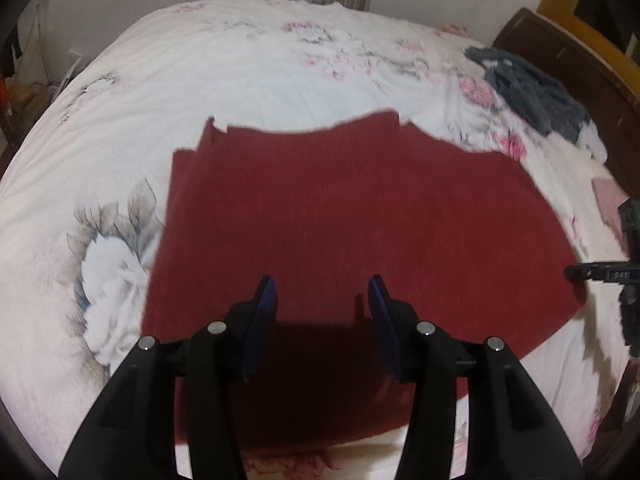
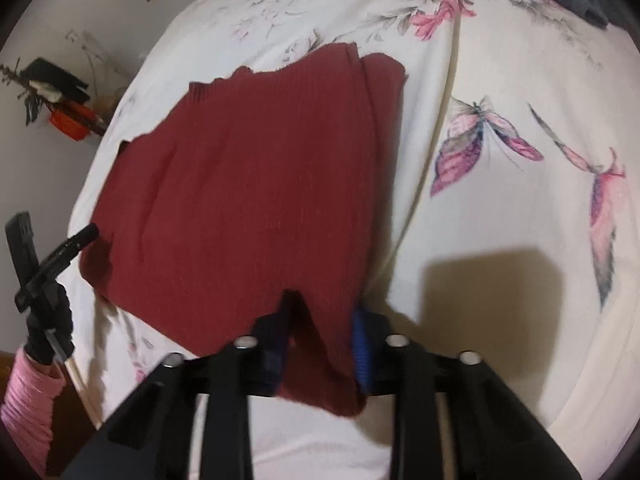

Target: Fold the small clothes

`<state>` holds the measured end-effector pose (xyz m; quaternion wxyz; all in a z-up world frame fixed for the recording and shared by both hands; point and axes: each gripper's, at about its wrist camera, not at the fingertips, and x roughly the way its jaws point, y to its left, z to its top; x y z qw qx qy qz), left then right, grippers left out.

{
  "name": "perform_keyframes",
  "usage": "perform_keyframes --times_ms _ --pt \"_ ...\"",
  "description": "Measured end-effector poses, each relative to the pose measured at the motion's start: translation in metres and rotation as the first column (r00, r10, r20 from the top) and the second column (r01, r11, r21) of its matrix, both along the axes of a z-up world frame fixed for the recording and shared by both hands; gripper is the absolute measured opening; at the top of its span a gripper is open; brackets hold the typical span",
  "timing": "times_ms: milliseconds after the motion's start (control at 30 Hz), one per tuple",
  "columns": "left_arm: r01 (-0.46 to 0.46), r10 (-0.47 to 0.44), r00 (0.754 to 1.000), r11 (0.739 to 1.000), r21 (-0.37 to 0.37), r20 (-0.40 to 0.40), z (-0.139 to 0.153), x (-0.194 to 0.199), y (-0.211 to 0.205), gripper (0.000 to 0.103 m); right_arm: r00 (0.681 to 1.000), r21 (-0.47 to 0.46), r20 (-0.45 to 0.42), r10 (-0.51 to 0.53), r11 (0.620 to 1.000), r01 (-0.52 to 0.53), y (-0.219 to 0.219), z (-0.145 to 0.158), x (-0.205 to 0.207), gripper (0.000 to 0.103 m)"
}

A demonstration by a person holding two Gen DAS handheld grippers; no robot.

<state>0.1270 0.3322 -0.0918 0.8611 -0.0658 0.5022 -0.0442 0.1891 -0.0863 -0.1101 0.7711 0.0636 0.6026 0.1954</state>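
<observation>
Both tongs are over the bed: the left gripper (image 1: pixel 322 292) hangs above the near part of the red garment (image 1: pixel 352 216) with its two blue-padded fingers (image 1: pixel 266 300) spread wide and nothing between them, throwing a dark shadow on the cloth directly below. Its own camera shows the pads clear of the fabric. The right gripper (image 2: pixel 322 320) is at the garment's near right corner, and that corner of red cloth passes between its blue pads (image 2: pixel 362 344); the fingers stand partly closed with the fabric bunched in the gap and a loose flap hanging down beneath them. From the right wrist view the left gripper (image 2: pixel 64 250) appears at the far left edge, held by a hand in a black glove (image 2: pixel 50 328) with a pink sleeve (image 2: pixel 28 404) behind it. The red garment lies spread mostly flat on the flowered white bedsheet (image 1: pixel 240 80), ribbed, with an uneven far edge and a folded layer showing along its far right side (image 2: pixel 380 80). A dark grey heap of clothes (image 1: pixel 532 88) sits well apart near the wooden bed frame (image 1: pixel 568 52) at the far right corner. Motion blur softens both views, so finer contact at the right pads cannot be confirmed.
</observation>
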Motion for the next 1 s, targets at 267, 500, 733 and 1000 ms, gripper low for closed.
perform_keyframes --times_ms 267,500,733,1000 --pt "-0.049 0.048 0.998 0.999 -0.023 -0.045 -0.021 0.0 0.016 0.047 1.0 -0.034 0.005 0.0 0.999 0.001 -0.009 -0.002 -0.009 0.009" --pt "-0.046 0.046 0.998 0.999 -0.012 -0.042 -0.029 -0.002 0.015 0.047 1.0 -0.038 -0.014 -0.019 0.999 0.019 -0.012 -0.02 -0.012 0.013" --pt "-0.08 0.078 0.996 0.996 -0.049 -0.042 -0.016 0.002 0.011 0.048 0.998 0.062 0.012 -0.064 0.996 0.064 -0.026 0.001 -0.006 0.039" --pt "-0.06 0.059 0.998 0.995 -0.086 -0.013 -0.004 0.018 -0.014 0.05 0.994 0.12 -0.024 -0.105 0.987 0.108 -0.039 -0.004 0.018 0.045"
